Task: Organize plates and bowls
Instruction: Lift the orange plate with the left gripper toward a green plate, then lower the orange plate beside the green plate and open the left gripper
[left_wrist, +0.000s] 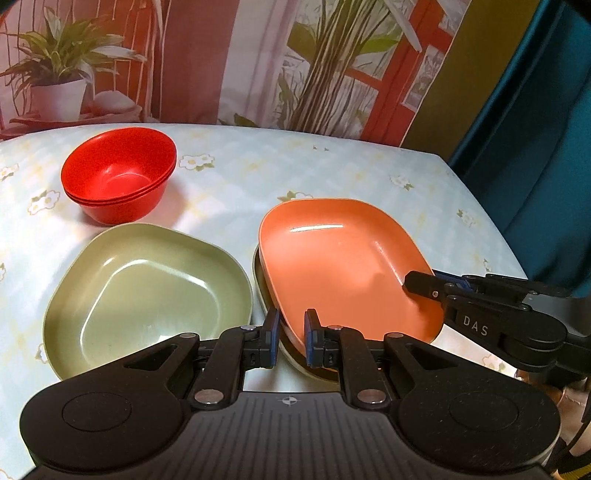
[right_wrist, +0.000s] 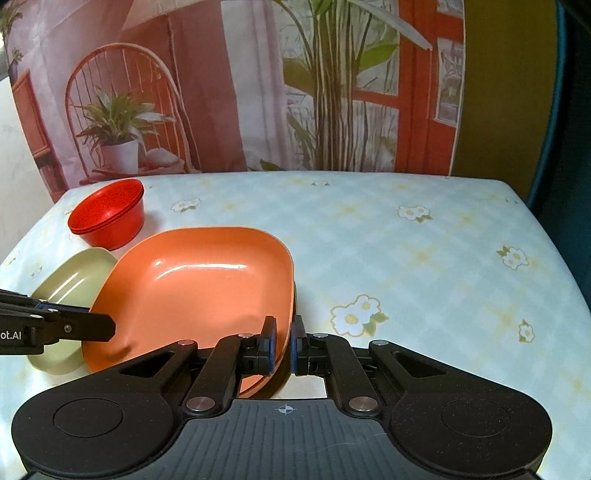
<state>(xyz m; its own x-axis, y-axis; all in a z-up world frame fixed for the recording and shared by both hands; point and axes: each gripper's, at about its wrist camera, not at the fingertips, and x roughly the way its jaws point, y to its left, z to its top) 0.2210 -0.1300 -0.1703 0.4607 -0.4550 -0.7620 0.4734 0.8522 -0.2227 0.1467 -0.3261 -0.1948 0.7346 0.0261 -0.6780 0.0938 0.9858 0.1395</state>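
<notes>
Now stacking — both grippers, left (left_wrist: 291, 338) and right (right_wrist: 283, 341), clamp orange plate (left_wrist: 343, 258) rim; next, seat it squarely onto the green plate (left_wrist: 264, 291) beneath.

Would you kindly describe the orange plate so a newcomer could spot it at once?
On the pale blue floral tablecloth, look near the front edge, right of the single olive-green square plate. The glossy orange square plate rests on another green one, gripped by both grippers; it is the only orange dish.
</notes>
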